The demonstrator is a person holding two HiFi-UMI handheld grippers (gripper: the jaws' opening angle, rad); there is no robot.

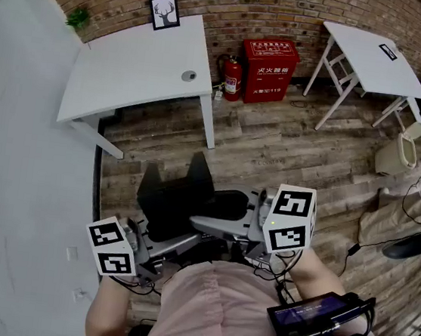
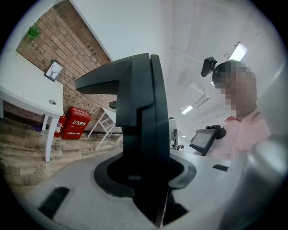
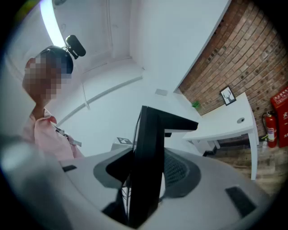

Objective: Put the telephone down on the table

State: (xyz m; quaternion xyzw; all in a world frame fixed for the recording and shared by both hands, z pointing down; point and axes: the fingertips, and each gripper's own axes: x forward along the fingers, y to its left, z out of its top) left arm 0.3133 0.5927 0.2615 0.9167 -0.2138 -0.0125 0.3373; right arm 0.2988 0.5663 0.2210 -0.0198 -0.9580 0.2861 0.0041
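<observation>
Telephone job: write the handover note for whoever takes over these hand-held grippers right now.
Grippers: the left hand-held gripper has its jaws together with nothing between them, and the right hand-held gripper is the same. Both are held low in front of the person.
Things: the telephone shows in no view. The white table stands across the floor by the brick wall, with a framed picture at its back edge and no telephone on it.
Done: nothing that shows.
Left: find the telephone, grasp it and set it on the table.
</observation>
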